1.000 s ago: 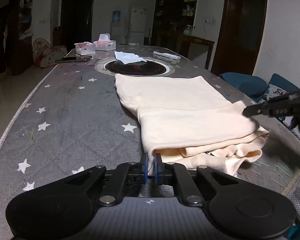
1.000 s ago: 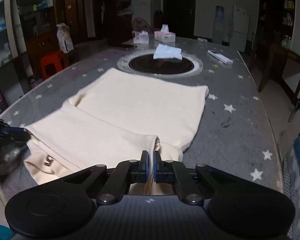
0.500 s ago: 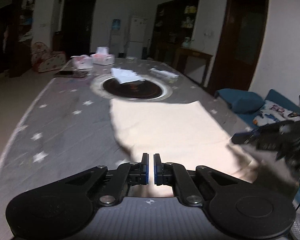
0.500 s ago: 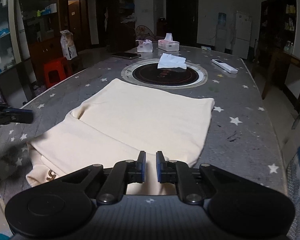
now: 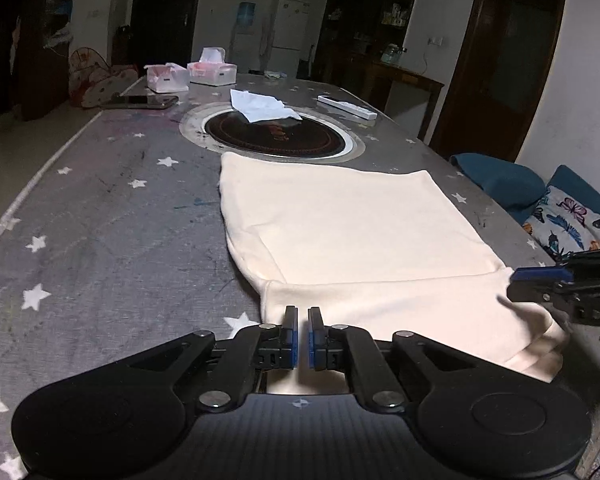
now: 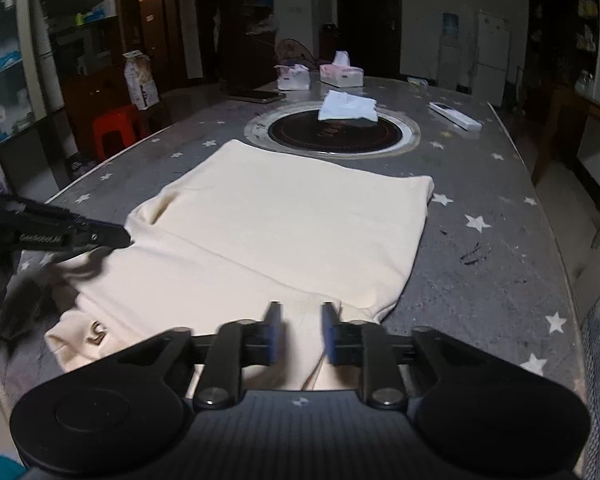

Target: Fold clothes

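A cream garment point(image 5: 360, 240) point(image 6: 284, 216) lies folded flat on the grey star-print table point(image 5: 100, 240), its doubled near end toward me. My left gripper point(image 5: 303, 312) hovers over the garment's near left corner. Only a thin slit shows between its fingers and no cloth is pinched there. In the right wrist view the left gripper point(image 6: 112, 236) points at that same corner. My right gripper point(image 6: 301, 308) stands open above the near right corner, with cloth showing below the gap. From the left wrist view the right gripper point(image 5: 516, 280) juts in over the right edge.
Beyond the garment is a round dark hotplate point(image 5: 276, 136) set into the table, with a white tissue point(image 5: 260, 106) on it. Farther back are tissue boxes point(image 5: 212, 70), a phone point(image 5: 140, 101) and a remote point(image 5: 346, 106). Blue cushions point(image 5: 500, 180) lie right of the table; a red stool point(image 6: 116, 128) stands left.
Both grippers were shut on the garment's near edge a second ago. They have let it go, the fold now lies flat, and the right jaws have opened wide.
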Demonstrator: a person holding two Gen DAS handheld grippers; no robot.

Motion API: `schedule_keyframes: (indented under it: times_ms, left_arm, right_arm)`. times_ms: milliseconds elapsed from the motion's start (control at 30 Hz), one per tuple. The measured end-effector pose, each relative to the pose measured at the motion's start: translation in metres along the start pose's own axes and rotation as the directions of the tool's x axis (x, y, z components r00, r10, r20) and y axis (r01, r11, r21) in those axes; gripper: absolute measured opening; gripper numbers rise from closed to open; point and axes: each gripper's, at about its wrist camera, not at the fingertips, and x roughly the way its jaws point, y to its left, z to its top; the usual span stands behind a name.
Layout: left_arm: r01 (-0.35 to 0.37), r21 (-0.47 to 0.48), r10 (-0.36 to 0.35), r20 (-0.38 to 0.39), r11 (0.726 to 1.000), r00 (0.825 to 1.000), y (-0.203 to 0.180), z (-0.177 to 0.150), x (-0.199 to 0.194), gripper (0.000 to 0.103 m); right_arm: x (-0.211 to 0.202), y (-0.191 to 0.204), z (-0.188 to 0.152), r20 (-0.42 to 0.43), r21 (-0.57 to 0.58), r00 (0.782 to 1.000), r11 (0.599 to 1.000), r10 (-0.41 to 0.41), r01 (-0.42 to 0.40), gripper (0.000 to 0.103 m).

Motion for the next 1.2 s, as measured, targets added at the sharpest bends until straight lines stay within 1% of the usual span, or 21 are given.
schedule_keyframes:
  times_ms: [133,300,367,567,600,667,733,800,833,900,967,1033,1100,1167,1200]
  left_arm:
    - [0.051,0.051,-0.052,0.02,0.997,0.998,-0.016,-0.002,-0.016,0.006]
    - [0.086,0.124,-0.084,-0.025,0.989,0.996,-0.034,-0.016,-0.015,0.007]
    - [0.091,0.141,-0.086,-0.039,0.986,0.996,-0.038,-0.021,-0.013,0.01]
    - [0.076,0.169,-0.072,-0.034,0.983,0.997,-0.038,-0.023,-0.022,0.014]
    - [0.073,0.179,-0.068,-0.033,0.981,0.997,-0.037,-0.024,-0.026,0.015]
    - [0.074,0.204,-0.07,-0.028,0.976,0.997,-0.033,-0.027,-0.036,0.016]
    - [0.083,0.241,-0.078,-0.027,0.967,0.997,-0.032,-0.033,-0.047,0.016]
    - [0.087,0.285,-0.081,-0.033,0.955,0.996,-0.033,-0.04,-0.055,0.018]
    - [0.089,0.309,-0.081,-0.037,0.947,0.996,-0.035,-0.044,-0.059,0.018]
    - [0.088,0.362,-0.079,-0.038,0.928,0.996,-0.039,-0.052,-0.064,0.021]
    - [0.084,0.418,-0.079,-0.028,0.904,0.996,-0.046,-0.058,-0.065,0.025]
    - [0.087,0.449,-0.086,-0.024,0.889,0.996,-0.052,-0.062,-0.063,0.025]
    - [0.083,0.474,-0.087,-0.014,0.877,0.996,-0.057,-0.064,-0.059,0.025]
    - [0.074,0.501,-0.086,0.001,0.863,0.996,-0.06,-0.066,-0.057,0.025]
    - [0.07,0.514,-0.087,0.008,0.855,0.996,-0.062,-0.067,-0.056,0.025]
  right_arm:
    - [-0.003,0.005,-0.006,-0.006,-0.024,1.0,1.0,0.003,-0.003,0.024]
    - [-0.007,0.012,-0.013,-0.014,-0.053,1.0,0.999,0.007,-0.007,0.024]
    - [-0.009,0.014,-0.016,-0.017,-0.065,1.0,0.998,0.008,-0.009,0.024]
    - [-0.015,0.022,-0.024,-0.022,-0.104,1.0,0.994,0.011,-0.013,0.026]
    - [-0.017,0.023,-0.024,-0.019,-0.113,1.0,0.993,0.011,-0.013,0.028]
    - [-0.026,0.023,-0.024,-0.01,-0.125,1.0,0.992,0.02,-0.022,0.038]
    - [-0.036,0.023,-0.026,-0.005,-0.159,1.0,0.987,0.021,-0.021,0.04]
    - [-0.043,0.025,-0.029,-0.013,-0.194,1.0,0.981,0.021,-0.023,0.046]
    - [-0.046,0.025,-0.031,-0.018,-0.207,1.0,0.978,0.021,-0.024,0.05]
    - [-0.051,0.029,-0.036,-0.031,-0.252,0.999,0.967,0.023,-0.031,0.052]
    - [-0.054,0.034,-0.04,-0.042,-0.299,0.999,0.954,0.023,-0.034,0.059]
    - [-0.056,0.041,-0.046,-0.05,-0.355,0.999,0.935,0.014,-0.03,0.062]
    - [-0.056,0.047,-0.05,-0.056,-0.397,0.998,0.917,0.015,-0.036,0.063]
    - [-0.055,0.053,-0.053,-0.051,-0.429,0.999,0.903,0.01,-0.031,0.067]
    - [-0.055,0.055,-0.055,-0.049,-0.445,0.999,0.895,0.008,-0.029,0.068]
